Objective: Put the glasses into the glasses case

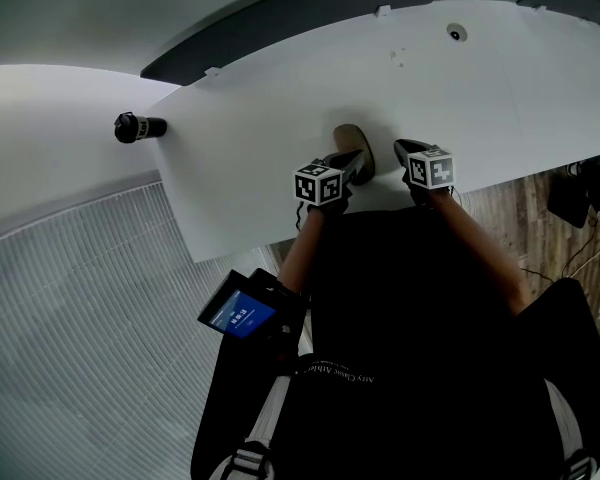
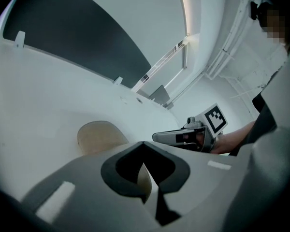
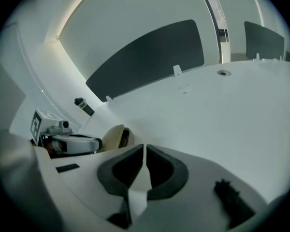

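Note:
A tan glasses case [image 1: 350,138] lies on the white table [image 1: 280,128] near its front edge. In the right gripper view the case [image 3: 113,135] shows a dark opening on its right side; I cannot make out glasses. My left gripper [image 1: 361,160] rests at the case's near end with its jaws shut and tips touching; the case [image 2: 99,135] shows just past its tips [image 2: 144,148]. My right gripper [image 1: 401,149] sits a little to the right of the case, apart from it, jaws shut [image 3: 144,150] with nothing between them.
A black cylindrical object [image 1: 138,126] sits on a white surface at the far left, also in the right gripper view [image 3: 84,106]. A small round port [image 1: 456,33] is set into the table's far side. Wooden floor and cables [image 1: 580,218] lie to the right.

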Motion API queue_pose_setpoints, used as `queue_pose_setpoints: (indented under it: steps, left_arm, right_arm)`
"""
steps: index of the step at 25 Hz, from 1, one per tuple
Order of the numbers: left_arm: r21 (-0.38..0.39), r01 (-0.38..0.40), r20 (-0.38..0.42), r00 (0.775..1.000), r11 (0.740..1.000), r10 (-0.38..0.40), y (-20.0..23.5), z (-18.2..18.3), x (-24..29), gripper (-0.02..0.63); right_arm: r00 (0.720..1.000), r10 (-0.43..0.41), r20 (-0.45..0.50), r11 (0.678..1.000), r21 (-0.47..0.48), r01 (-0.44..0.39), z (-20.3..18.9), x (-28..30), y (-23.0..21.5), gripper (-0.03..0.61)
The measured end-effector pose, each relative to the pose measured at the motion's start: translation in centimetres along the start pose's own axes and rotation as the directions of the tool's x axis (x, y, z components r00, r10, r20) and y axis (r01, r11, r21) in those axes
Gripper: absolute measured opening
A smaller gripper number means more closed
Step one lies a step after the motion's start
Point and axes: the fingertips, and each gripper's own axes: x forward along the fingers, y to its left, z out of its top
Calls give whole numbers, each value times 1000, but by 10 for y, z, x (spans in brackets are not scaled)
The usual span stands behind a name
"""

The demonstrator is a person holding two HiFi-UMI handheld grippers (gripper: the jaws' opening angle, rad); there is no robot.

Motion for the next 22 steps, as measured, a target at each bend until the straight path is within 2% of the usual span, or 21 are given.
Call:
queue_pose_setpoints:
  steps: [3,5,8,10,12,13,15,17,20,22]
  left_arm:
    - [42,28,91,995,999,-32,-17,25,-11,8]
    - [83,43,147,988,996,-55,-28,42,-23,8]
    - [144,37,231,970,989,-70,-41,62,-43,8]
    - [189,1,278,959,982,-55,-42,68,-57,8]
    - [240,-56,290,957,969,-16,-36,61,-67,8]
    - [254,-89,282,959,963,14,-30,53,-70,8]
    - [245,-139,266,961,960,72,-20,38,-73,8]
    - [217,-163,259,960,962,104,-10,27,-75,8]
    - [173,-183,262,956,968,134,0,19,-79,8]
    - [170,-187,264,955,968,138,1,19,-80,8]
  right_arm:
    - [994,44,95,999,-26,-42,34,-13,22,25]
    - [981,89,174,995,-64,-79,59,-25,42,25]
    - [954,163,250,977,-176,-121,82,-43,68,25]
    - [960,148,238,952,-297,-73,78,-41,73,12]
    - [982,71,178,914,-406,7,55,-25,61,9]
    - [989,36,143,906,-422,28,41,-18,53,9]
    - [996,-5,92,923,-382,40,20,-12,39,8]
    - [997,-24,75,937,-345,49,16,-14,31,8]
    - [997,-36,62,940,-335,55,15,-12,27,8]
    - [998,-33,58,943,-329,50,17,-9,27,6]
